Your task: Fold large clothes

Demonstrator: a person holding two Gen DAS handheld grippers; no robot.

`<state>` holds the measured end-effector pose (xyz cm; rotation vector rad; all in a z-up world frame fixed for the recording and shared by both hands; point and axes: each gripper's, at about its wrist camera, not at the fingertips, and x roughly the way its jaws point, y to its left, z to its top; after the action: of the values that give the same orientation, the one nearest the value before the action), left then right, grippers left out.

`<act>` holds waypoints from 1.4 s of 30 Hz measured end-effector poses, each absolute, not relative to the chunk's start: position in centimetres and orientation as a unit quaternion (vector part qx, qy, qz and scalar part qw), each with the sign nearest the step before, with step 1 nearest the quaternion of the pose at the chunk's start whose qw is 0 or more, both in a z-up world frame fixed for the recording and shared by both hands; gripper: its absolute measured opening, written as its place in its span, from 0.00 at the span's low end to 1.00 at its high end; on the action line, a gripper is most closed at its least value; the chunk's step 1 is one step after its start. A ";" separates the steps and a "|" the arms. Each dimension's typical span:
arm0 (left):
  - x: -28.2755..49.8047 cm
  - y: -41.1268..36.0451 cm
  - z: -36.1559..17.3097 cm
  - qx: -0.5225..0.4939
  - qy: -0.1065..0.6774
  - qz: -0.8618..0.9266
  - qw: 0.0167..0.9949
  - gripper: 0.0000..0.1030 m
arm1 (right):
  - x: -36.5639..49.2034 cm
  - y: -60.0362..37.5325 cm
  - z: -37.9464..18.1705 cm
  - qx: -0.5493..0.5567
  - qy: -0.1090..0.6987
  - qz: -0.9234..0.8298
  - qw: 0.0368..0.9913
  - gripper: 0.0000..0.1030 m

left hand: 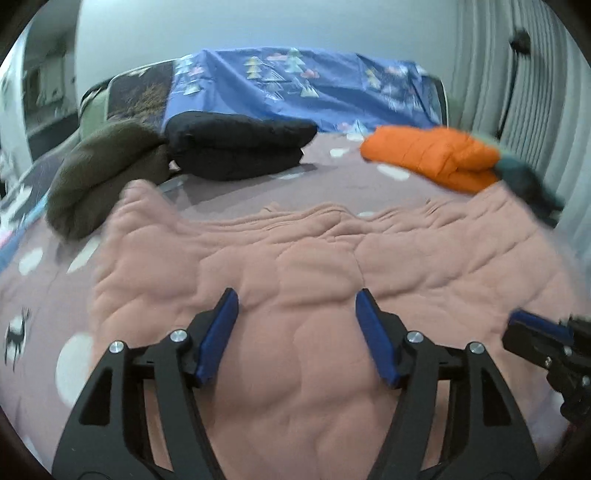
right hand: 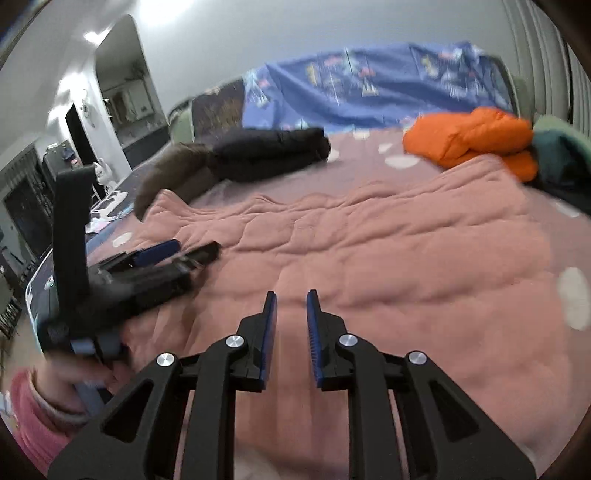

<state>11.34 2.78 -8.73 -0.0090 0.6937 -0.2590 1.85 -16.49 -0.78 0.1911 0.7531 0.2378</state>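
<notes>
pink quilted garment (left hand: 295, 266), spread flat, puckered

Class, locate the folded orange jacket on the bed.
In both wrist views the orange jacket lies far right, beyond the pink quilted garment, beside a dark green garment.

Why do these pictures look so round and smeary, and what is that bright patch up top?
Left wrist view: the fisheye lens bends the curtain and darkens the corners; motion blur smears the orange jacket and the pink quilted garment, while its own fingers stay crisp. Right wrist view: a ceiling light glares white, and the hand and left gripper are blurred.
</notes>
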 end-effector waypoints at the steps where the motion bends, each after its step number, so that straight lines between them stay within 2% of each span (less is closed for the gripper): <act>1: 10.2 3.1 -8.0 -0.015 0.330 -0.139 0.934 0.66 | 0.8 -17.1 -0.6 0.083 0.360 0.104 0.923 0.19; 3: 8.6 3.2 -7.5 -0.004 0.319 -0.160 0.934 0.67 | -0.4 -18.5 -1.3 0.076 0.367 0.080 0.924 0.25; 4: 8.3 2.9 -8.1 0.017 0.326 -0.153 0.933 0.70 | 0.3 -19.4 -3.1 0.070 0.400 0.058 0.912 0.29; 6: 8.8 2.4 -10.7 0.042 0.350 -0.139 0.925 0.74 | 1.6 -20.5 -6.2 0.093 0.445 0.068 0.888 0.29; 8: 8.6 2.2 -11.7 0.055 0.336 -0.134 0.931 0.74 | 1.4 -21.0 -6.0 0.108 0.431 0.071 0.893 0.29; 12: 6.9 2.5 -10.0 0.046 0.327 -0.135 0.934 0.72 | 0.2 -21.1 -3.3 0.086 0.410 0.057 0.906 0.31; 14: 5.7 4.1 -9.1 0.025 0.320 -0.141 0.937 0.72 | -0.7 -22.7 -1.6 0.073 0.373 0.025 0.925 0.38; 15: 5.3 4.9 -8.9 0.018 0.317 -0.136 0.938 0.72 | -1.1 -23.7 -1.1 0.066 0.358 0.000 0.931 0.45; 17: 4.7 7.1 -8.6 0.001 0.316 -0.117 0.941 0.72 | -1.5 -26.4 -1.4 0.081 0.358 -0.036 0.930 0.47; 20: 4.2 11.4 -9.3 -0.034 0.335 -0.080 0.938 0.73 | -0.2 -29.8 -5.4 0.157 0.421 -0.034 0.893 0.45; 21: 4.7 12.2 -10.4 -0.026 0.360 -0.053 0.931 0.75 | 0.4 -29.9 -6.8 0.152 0.431 -0.033 0.889 0.45; 22: 5.3 12.8 -11.6 -0.021 0.384 -0.040 0.922 0.84 | 0.8 -29.5 -7.2 0.125 0.421 -0.039 0.898 0.45; 24: 5.8 14.6 -13.7 -0.084 0.405 -0.060 0.908 0.85 | 0.9 -28.1 -6.9 0.083 0.418 -0.060 0.902 0.47; 26: 5.7 15.0 -13.3 -0.098 0.406 -0.060 0.906 0.84 | 1.3 -27.3 -6.5 0.056 0.419 -0.074 0.903 0.47; 29: 4.7 13.8 -12.0 -0.056 0.384 -0.054 0.920 0.73 | 1.5 -28.0 -5.6 0.077 0.419 -0.075 0.902 0.47; 31: 3.9 13.9 -10.7 -0.063 0.371 -0.062 0.924 0.53 | 0.5 -28.8 -3.8 0.096 0.403 -0.082 0.906 0.47; 34: 3.2 14.5 -8.1 -0.062 0.343 -0.043 0.936 0.31 | 0.5 -27.1 -0.6 0.081 0.365 -0.077 0.924 0.47; 38: 4.5 13.9 -4.8 -0.064 0.307 -0.068 0.947 0.29 | 4.1 -23.3 2.1 0.055 0.347 0.002 0.936 0.47; 42: 8.9 11.4 -3.7 -0.033 0.298 -0.094 0.949 0.23 | 8.7 -18.4 1.8 0.031 0.354 0.067 0.932 0.45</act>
<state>8.91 11.43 -3.72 -0.0681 0.6061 -0.1918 8.74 -18.36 1.82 0.0624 0.7243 0.1364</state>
